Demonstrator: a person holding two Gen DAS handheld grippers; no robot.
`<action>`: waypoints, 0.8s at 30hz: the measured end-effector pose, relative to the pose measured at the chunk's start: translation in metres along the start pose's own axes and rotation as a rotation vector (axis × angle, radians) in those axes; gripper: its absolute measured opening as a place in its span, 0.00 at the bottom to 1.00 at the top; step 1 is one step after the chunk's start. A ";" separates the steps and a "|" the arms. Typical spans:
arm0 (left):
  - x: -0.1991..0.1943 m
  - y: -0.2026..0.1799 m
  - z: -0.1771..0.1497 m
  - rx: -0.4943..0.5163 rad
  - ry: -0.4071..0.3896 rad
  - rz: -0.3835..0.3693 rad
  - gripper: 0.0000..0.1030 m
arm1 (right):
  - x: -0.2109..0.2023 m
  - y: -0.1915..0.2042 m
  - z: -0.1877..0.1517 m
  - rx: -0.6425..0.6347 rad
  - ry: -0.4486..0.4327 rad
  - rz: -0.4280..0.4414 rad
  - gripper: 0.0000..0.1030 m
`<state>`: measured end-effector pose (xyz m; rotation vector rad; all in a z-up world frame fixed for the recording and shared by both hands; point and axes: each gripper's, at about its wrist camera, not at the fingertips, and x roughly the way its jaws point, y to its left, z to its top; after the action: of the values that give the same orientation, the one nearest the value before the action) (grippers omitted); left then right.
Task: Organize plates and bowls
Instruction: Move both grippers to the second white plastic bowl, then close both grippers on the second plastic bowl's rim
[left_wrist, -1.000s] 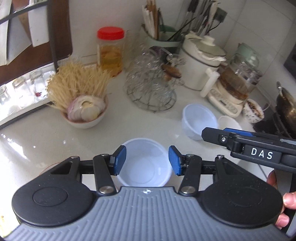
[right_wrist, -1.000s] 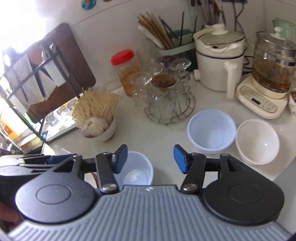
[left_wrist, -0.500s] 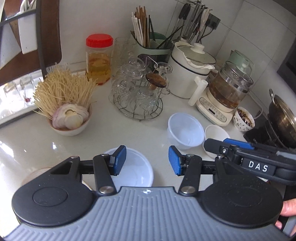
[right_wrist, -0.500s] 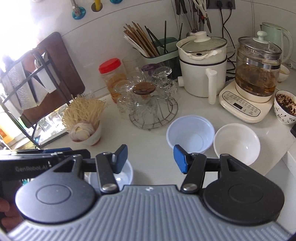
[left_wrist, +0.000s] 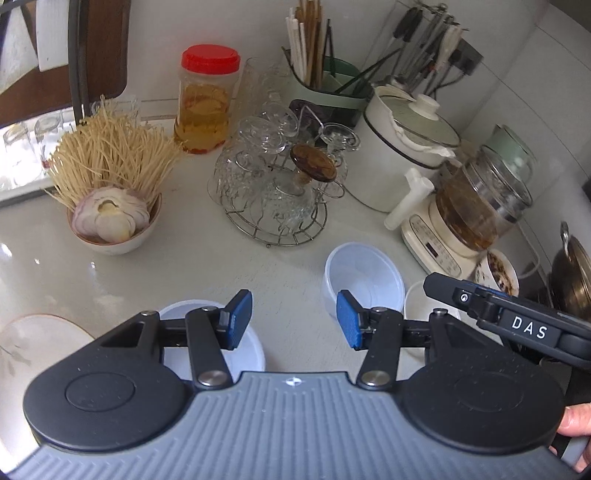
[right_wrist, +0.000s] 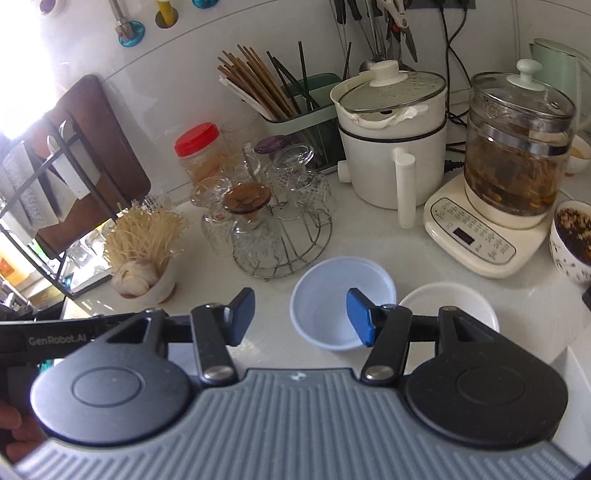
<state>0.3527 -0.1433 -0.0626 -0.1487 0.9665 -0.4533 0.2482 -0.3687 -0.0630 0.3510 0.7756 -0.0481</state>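
Plastic bowl on counter, just left of second bowl, before glass rack. Noodle bowl left of rack; jar behind it. Pot right of rack, kettle right of pot. Third bowl near front, plate at its left.

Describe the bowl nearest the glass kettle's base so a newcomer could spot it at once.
Start at the glass kettle on its cream control base at the counter's right. Just in front of that base sits the white bowl, empty. Unlike the translucent plastic bowl beside it on the left, it is opaque white and shallower.
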 end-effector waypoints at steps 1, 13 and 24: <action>0.004 -0.002 0.001 -0.013 -0.001 0.003 0.55 | 0.004 -0.003 0.004 -0.006 0.009 0.005 0.56; 0.051 -0.015 0.010 -0.121 0.009 0.063 0.55 | 0.060 -0.037 0.030 -0.063 0.132 0.043 0.56; 0.105 -0.025 0.015 -0.217 0.064 0.072 0.55 | 0.114 -0.072 0.042 -0.091 0.257 0.033 0.55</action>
<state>0.4085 -0.2129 -0.1256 -0.2958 1.0793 -0.2872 0.3464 -0.4403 -0.1354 0.2859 1.0225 0.0644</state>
